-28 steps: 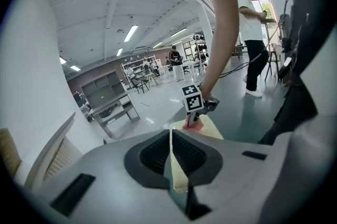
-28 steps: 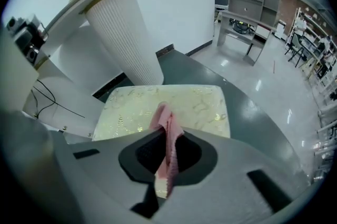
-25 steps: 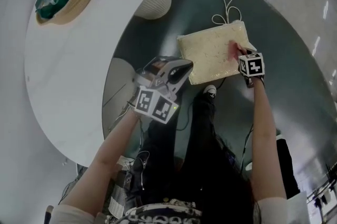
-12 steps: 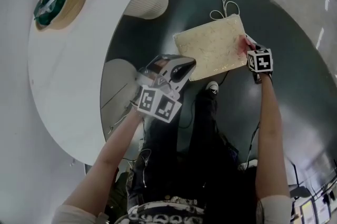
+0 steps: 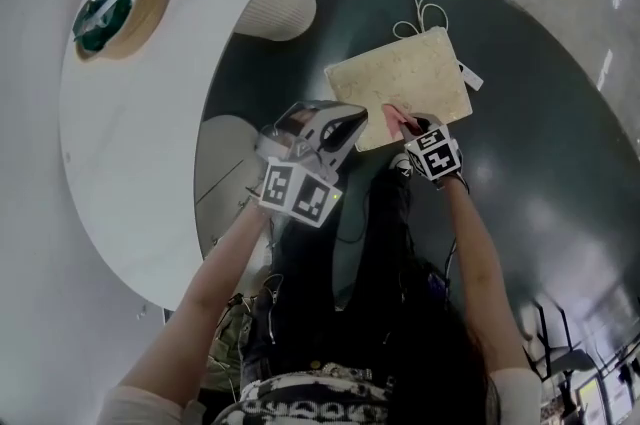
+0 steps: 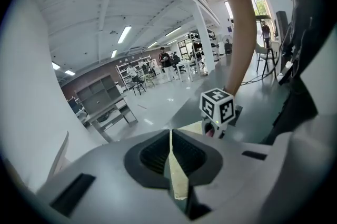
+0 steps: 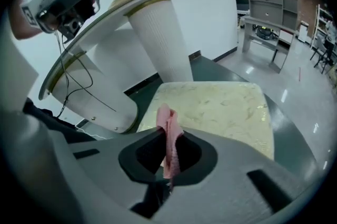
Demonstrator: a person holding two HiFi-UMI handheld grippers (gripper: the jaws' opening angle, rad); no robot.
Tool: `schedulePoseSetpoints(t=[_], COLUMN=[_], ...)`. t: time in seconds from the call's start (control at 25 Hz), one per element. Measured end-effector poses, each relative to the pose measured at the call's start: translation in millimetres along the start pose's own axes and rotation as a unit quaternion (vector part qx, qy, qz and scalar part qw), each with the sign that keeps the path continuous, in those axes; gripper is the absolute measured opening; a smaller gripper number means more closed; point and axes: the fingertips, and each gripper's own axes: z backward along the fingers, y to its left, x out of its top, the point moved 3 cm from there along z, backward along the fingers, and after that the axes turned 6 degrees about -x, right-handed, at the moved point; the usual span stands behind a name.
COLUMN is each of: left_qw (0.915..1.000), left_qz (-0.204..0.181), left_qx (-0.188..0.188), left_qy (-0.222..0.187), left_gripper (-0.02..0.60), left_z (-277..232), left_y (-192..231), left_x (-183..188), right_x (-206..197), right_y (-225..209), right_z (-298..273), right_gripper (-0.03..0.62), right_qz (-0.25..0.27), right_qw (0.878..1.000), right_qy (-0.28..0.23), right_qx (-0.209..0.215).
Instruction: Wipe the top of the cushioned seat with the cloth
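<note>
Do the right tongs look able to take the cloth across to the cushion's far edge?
Probably yes. The right tongs, shut on the pink cloth, sit at the near edge of the cushion, whose top lies bare ahead, nothing on it.

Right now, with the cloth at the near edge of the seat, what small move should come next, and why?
Probably push the right hand-held gripper forward, away from the body. Its pink cloth sits at the near edge of the seat, so most of the top lies ahead.
</note>
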Motion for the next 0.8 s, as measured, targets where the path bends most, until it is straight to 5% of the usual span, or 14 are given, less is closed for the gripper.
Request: schedulePoseSetpoints(t=[0.44,0.8], left_qw=[0.9999,0.9997], left_qz=[-0.005,-0.012], left_qx=[-0.006,-0.019], left_qy=[0.01,0.008], left_gripper=[0.014,0.014], left_z=[19,16], left_y=[4,-1], left_x=[-5,1], right_x=[-27,-57], right_y=[74,-14], right_z=[-41,-22], right_gripper=[0.009,0.009], right_qz=[0.012,-0.039], right_qw=[0.998,0.995], right_qy=[0.048,0.084], right_qx=[0.042,-0.049])
